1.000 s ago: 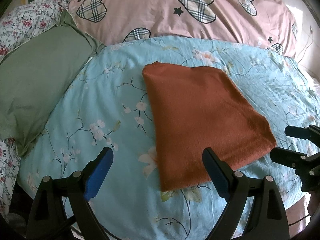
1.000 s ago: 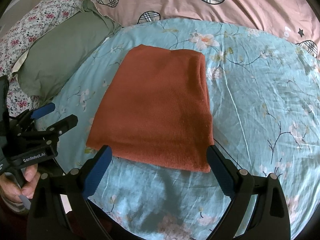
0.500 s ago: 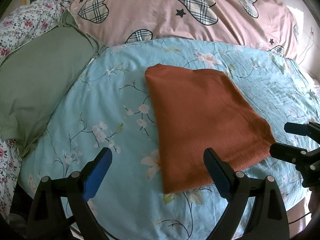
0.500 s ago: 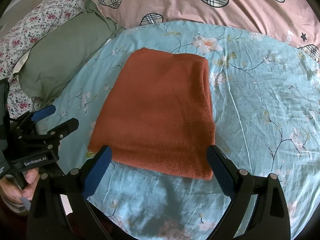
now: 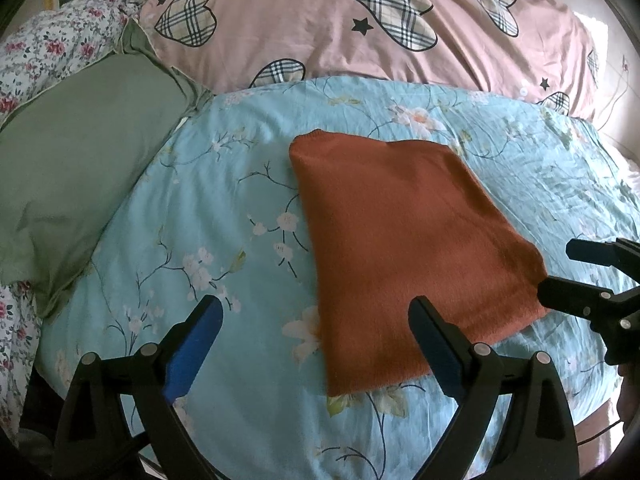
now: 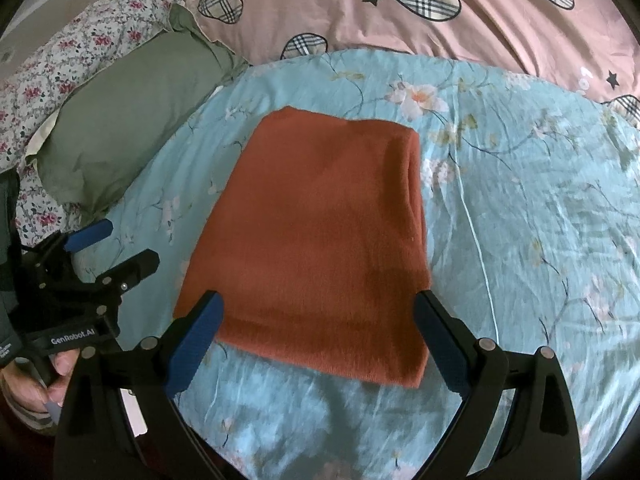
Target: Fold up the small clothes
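Rust-orange knit, already folded into a compact rectangle, the garment (image 6: 316,240) lies flat near the middle of the pale blue floral bedspread (image 6: 520,220), its doubled fold running along its right side and its raw hem toward the near edge of the bed.

Both tongs are spread wide and hold nothing. The right gripper (image 6: 316,336) hovers over the hem, its blue pads (image 6: 192,340) bracketing the garment's near corners without visibly pressing them. The left gripper (image 5: 316,344) hangs lower left, one finger over bare bedspread and the other over the near left corner.

If another fold is wanted, I judge it best to pinch the two near corners together, catching all layers, lift just enough to clear the bedspread, and carry the hem over to meet the far edge squarely. Otherwise a light smoothing of the top layer would finish it.

There is open bedspread to the right and beyond the garment. The green pillow (image 6: 128,120) lies at the left edge and the pink heart-print quilt (image 6: 460,12) along the far side, both well apart from the garment.
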`<state>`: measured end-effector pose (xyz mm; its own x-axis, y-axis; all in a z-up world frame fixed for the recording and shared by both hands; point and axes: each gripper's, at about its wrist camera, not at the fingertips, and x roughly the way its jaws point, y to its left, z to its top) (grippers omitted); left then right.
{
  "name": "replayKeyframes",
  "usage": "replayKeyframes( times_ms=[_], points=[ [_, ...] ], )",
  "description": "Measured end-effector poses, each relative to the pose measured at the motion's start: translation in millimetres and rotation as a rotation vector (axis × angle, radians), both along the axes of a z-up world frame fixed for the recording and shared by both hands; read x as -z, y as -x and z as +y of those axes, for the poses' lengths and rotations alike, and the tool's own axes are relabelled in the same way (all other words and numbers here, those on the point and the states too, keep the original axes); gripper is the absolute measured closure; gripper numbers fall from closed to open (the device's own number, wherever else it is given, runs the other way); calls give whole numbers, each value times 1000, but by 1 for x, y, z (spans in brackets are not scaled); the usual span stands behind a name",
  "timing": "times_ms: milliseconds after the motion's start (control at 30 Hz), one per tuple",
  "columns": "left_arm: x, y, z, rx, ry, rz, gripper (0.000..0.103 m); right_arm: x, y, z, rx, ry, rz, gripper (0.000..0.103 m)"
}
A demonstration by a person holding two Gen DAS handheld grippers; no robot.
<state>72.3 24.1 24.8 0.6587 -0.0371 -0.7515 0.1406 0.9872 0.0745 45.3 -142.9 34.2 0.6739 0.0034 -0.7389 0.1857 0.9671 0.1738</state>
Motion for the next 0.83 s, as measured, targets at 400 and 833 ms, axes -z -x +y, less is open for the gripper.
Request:
replayKeyframes(
  times_ms=[400,833],
  points=[
    [-2,-23,1,-24,11,-21,8,11,-21,-13,13,-12,31,7],
    [-1,-25,-1,-32,-2,-16,8,13,-23,-14,11,-12,35,7]
  ],
)
